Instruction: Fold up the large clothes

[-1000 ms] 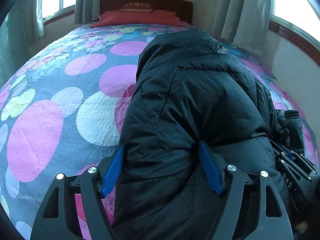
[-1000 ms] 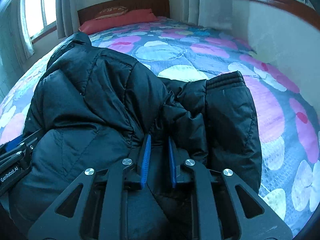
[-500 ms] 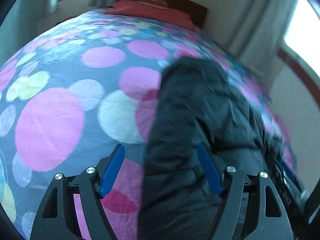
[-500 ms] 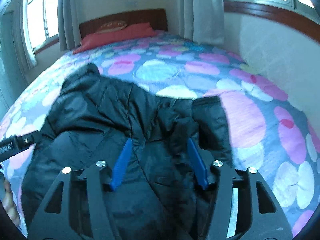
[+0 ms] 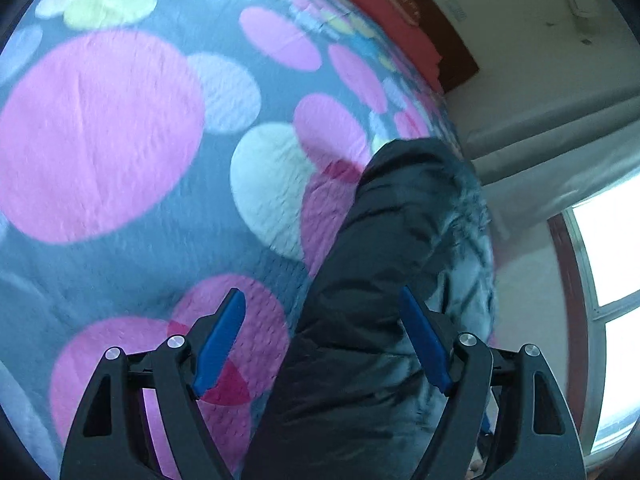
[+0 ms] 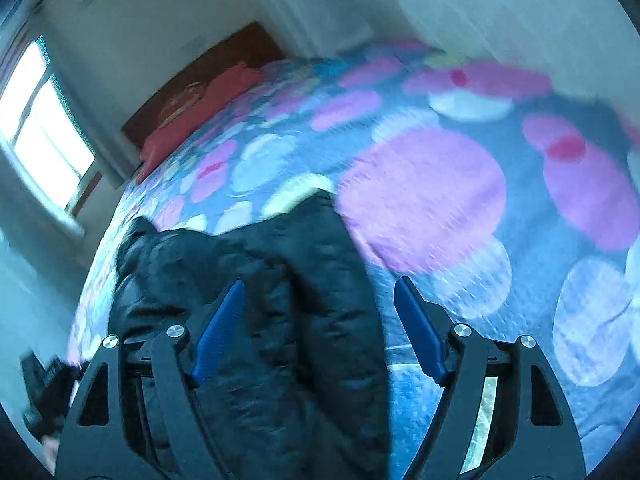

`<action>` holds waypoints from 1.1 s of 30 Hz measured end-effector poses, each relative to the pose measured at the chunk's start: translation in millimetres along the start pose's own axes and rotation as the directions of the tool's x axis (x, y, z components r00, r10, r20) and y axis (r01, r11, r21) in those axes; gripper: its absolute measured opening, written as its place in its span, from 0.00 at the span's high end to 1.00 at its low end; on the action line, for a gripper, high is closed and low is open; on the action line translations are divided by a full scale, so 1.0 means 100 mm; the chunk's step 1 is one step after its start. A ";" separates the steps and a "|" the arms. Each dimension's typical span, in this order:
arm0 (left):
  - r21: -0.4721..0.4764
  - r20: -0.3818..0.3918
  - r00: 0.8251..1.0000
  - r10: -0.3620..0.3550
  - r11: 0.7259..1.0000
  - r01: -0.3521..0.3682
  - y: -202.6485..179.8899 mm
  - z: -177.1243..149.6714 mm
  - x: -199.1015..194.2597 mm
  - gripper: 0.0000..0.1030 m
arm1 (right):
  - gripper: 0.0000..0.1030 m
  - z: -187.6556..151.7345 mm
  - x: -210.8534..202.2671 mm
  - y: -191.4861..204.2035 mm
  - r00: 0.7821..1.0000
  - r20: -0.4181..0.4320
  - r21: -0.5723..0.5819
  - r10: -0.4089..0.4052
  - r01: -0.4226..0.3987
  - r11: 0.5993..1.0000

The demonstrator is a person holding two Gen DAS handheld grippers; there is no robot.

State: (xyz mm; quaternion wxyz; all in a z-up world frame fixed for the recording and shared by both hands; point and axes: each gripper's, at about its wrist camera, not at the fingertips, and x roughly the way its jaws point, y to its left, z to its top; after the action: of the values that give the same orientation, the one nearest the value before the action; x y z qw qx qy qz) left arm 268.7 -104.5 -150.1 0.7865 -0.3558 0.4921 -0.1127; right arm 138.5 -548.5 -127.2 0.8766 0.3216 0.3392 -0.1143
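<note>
A black puffer jacket [image 5: 384,280] lies bunched on the bed's quilt [image 5: 100,140], which is grey with pink and white circles. My left gripper [image 5: 322,342] hovers over the jacket's left edge. Its jaws are opening, and the blue pads [image 5: 220,340] touch nothing. In the right wrist view the jacket [image 6: 260,280] fills the lower left. My right gripper [image 6: 318,330] hangs above its right edge with the jaws opening. The cloth lies below the gap and is not pinched. Both views are tilted and blurred.
A red pillow [image 5: 384,4] and a brown headboard [image 6: 208,76] mark the far end of the bed. Windows [image 6: 44,128] and pale curtains [image 5: 540,132] line the walls beside it. A dark blurred object [image 6: 40,392] sits at the right wrist view's left edge.
My right gripper let go of the jacket fold, opened wide and drew back to the right. The left gripper slid left off the jacket. Both views rolled.
</note>
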 end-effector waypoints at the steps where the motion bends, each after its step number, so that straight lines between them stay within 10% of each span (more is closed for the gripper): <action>1: 0.000 -0.004 1.000 -0.004 1.000 0.004 0.00 -0.01 0.02 0.25 | 0.25 0.00 0.06 -0.04 1.000 -0.014 0.019 0.006 -0.006 1.000; 14: -0.060 -0.059 0.989 -0.132 0.990 0.129 0.06 0.06 0.38 0.15 | 0.14 -0.21 0.41 -0.25 0.973 -0.085 0.101 0.213 -0.204 0.974; 24: 0.031 -0.116 0.970 -0.216 0.975 0.220 -0.14 0.01 0.50 0.42 | 0.70 -0.41 0.46 -0.17 0.938 -0.101 0.133 0.332 -0.318 0.939; 33: 0.098 -0.084 0.964 -0.251 0.961 0.258 -0.07 0.19 0.24 0.43 | 0.77 -0.59 0.37 0.34 0.916 -0.105 0.065 0.388 -0.383 0.922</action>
State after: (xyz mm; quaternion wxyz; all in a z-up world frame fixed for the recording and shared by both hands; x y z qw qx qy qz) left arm 297.9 -113.3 -157.0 0.7656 -0.3689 0.4630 -0.2518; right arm 149.7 -483.7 -168.3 0.8536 0.4069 0.3171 0.0721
